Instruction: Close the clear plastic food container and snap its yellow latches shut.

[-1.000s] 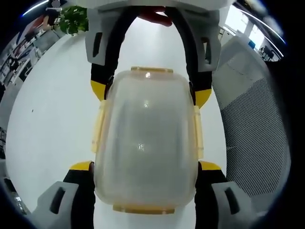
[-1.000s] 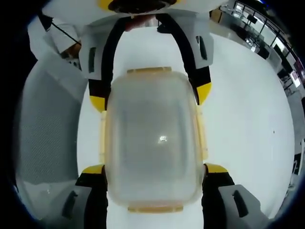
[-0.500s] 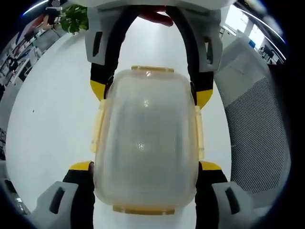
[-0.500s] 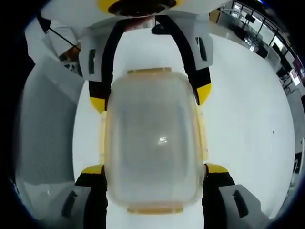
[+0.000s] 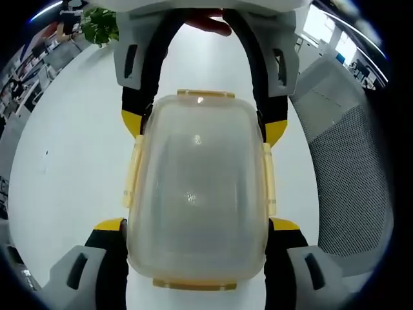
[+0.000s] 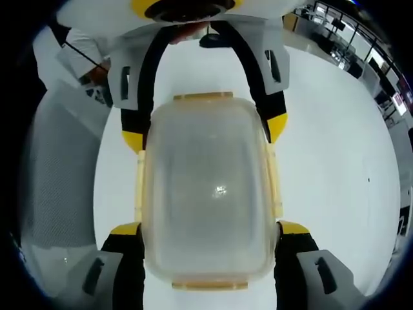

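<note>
The clear plastic container (image 5: 197,187) lies lid-on over the white table (image 5: 71,148), held at both ends. My left gripper (image 5: 197,226) clamps its near end, yellow-tipped jaws pressed on both sides. My right gripper (image 5: 203,124) grips the far end the same way. In the right gripper view the container (image 6: 206,194) sits between my right gripper (image 6: 210,228) and the left gripper (image 6: 205,132) opposite. Yellow latches (image 5: 132,171) lie along all edges; I cannot tell whether they are snapped.
A grey mesh chair (image 5: 348,161) stands beside the table, also seen as the mesh chair (image 6: 58,168) in the right gripper view. A potted plant (image 5: 100,26) is far off. A person's hand (image 5: 210,22) holds the right gripper.
</note>
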The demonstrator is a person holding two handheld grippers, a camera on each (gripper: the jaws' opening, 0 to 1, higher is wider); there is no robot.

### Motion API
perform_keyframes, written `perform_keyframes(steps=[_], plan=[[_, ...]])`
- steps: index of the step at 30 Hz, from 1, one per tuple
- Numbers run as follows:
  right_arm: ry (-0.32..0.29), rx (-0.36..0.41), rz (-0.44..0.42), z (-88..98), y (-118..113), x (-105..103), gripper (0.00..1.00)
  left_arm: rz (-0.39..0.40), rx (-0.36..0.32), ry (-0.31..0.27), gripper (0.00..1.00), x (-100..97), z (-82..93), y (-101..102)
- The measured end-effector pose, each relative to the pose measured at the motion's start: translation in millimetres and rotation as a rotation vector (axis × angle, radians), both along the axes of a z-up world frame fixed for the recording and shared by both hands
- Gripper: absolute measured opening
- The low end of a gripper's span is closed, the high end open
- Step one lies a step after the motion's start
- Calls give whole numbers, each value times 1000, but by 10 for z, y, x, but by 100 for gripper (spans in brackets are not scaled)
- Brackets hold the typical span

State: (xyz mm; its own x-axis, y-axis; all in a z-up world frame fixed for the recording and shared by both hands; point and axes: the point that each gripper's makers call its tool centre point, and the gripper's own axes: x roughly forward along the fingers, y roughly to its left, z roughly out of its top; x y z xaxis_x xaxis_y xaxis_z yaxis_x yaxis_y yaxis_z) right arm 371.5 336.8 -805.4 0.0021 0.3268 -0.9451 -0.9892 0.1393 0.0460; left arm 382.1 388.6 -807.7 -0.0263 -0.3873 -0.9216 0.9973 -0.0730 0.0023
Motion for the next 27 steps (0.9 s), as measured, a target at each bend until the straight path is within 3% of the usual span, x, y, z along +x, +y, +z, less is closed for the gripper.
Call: perform_keyframes(steps=[27], plan=[[46,-4,-2,-50,-73,359,87,12,9,19,92,378,-28,-72]])
